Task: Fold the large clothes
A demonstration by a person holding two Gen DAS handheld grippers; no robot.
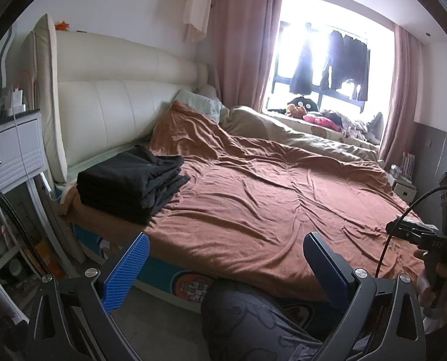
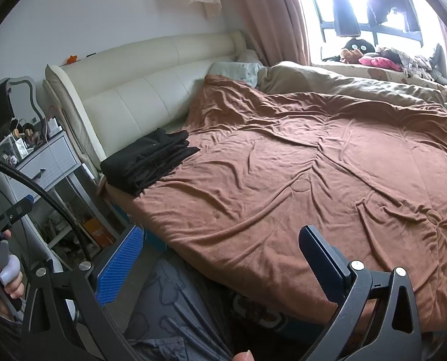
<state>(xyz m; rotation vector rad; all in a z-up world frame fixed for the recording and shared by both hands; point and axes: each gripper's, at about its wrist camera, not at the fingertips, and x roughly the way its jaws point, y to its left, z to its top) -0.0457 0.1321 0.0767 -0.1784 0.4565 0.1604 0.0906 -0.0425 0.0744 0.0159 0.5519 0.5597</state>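
Left wrist view: left gripper (image 1: 226, 258) held off the near edge of the bed (image 1: 169, 276), jaws released wide, blue pads (image 1: 127, 270) bare, nothing between them. Stack of folded black clothes (image 1: 133, 180) lying at the near left corner of the bed, on the brown blanket (image 1: 268, 198), just beside the cream headboard (image 1: 118, 102). Blanket rumpled, spread over most of the bed. Beige duvet (image 1: 283, 132) bunched along the far edge under the window (image 1: 328, 60). White nightstand (image 1: 12, 150) left of the headboard. Right gripper seen only in part at the right margin.

Right wrist view: right gripper (image 2: 220, 258) likewise off the near edge, jaws released, gripping nothing. Black stack (image 2: 151, 159) at the same near left corner, against the headboard (image 2: 151, 90). Patterned grey trouser leg (image 2: 169, 300) below the jaws.
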